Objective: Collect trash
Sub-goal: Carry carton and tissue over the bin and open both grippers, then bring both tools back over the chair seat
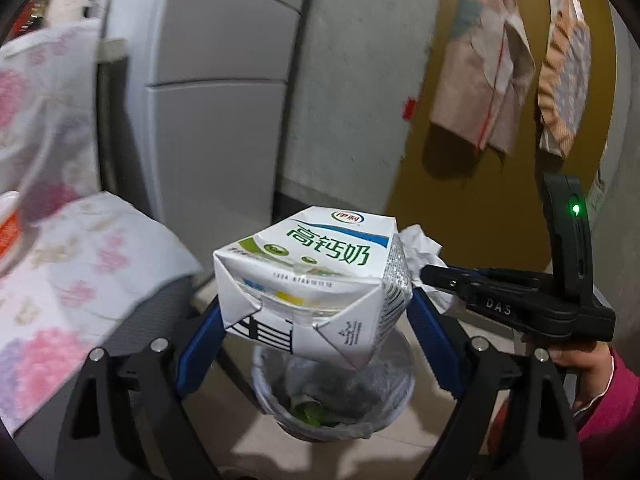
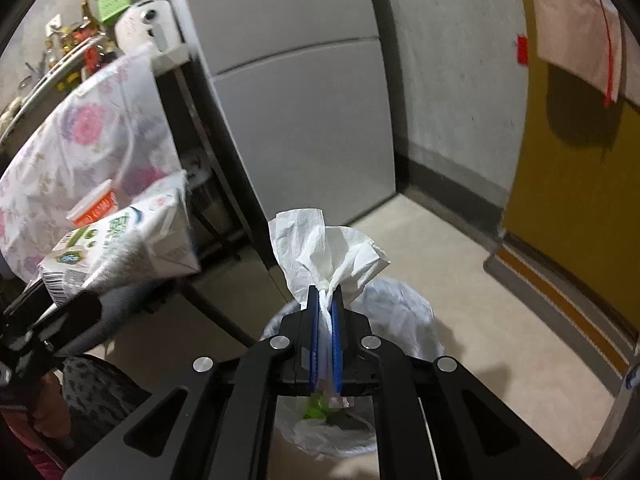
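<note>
My left gripper point(image 1: 316, 300) is shut on a crushed white milk carton point(image 1: 312, 276) with green Chinese lettering, held above a trash bin point(image 1: 384, 408) lined with a white bag. The carton also shows at the left of the right wrist view point(image 2: 120, 248). My right gripper point(image 2: 326, 292) is shut on a crumpled white tissue point(image 2: 320, 248), held over the same bin point(image 2: 404, 312). In the left wrist view the right gripper point(image 1: 432, 274) reaches in from the right with the tissue point(image 1: 420, 248) behind the carton.
A table with a floral cloth point(image 1: 80, 264) stands at the left, with an orange cup point(image 2: 96, 206) on it. A grey cabinet point(image 2: 304, 120), a concrete wall and a yellow door point(image 2: 580, 200) with hanging bags point(image 1: 480, 60) stand behind. The floor is beige tile.
</note>
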### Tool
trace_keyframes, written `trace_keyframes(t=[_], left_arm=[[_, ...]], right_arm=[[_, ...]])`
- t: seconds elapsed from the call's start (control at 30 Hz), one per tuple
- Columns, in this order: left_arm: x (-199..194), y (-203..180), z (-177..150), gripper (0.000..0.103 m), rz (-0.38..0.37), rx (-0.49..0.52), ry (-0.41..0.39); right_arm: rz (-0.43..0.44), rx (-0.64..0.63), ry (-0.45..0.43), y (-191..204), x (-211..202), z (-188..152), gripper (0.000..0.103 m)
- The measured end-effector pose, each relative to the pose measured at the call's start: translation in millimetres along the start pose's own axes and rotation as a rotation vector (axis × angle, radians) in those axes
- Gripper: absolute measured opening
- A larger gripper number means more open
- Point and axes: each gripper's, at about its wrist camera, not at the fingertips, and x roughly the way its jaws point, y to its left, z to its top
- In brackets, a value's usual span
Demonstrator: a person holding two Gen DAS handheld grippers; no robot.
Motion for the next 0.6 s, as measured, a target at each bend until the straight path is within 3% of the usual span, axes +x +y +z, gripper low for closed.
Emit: trace_keyframes(t=[0.07,0.2,0.23,0.27,0.3,0.37,0.47,0.6], left_arm=[[17,-1,-2,0.084,-0.004,0.007,0.03],[47,2,-2,0.069,-0.018,-0.013,0.088],[57,3,-2,0.071,-0.021,-0.021,0.114],[63,4,-2,0.072,-0.018,-0.026,0.127],[69,5,-3,0.076,-0.015,-0.03,0.141],[76,7,-5,0.076,-0.006,-0.035,0.16],[72,10,-7,0.077,0.011,-0.03,0.16],[55,21,-6,0.081,0.061,-0.038,0.125]], right_arm=[[0.005,0.029,0.033,-9,11,-4,0.007],[0.016,0.081,0.081,-26,36,-9,0.01],[0.021,0.097,0.095,-31,45,-10,0.011],[0.02,0.106,0.108,-33,50,-11,0.015],[0.017,0.12,0.127,-37,56,-12,0.032],[0.013,0.147,0.161,-43,67,-14,0.047],[-0.002,0.144,0.156,-43,67,-14,0.047],[-0.026,0.129,0.073,-37,42,-3,0.047]])
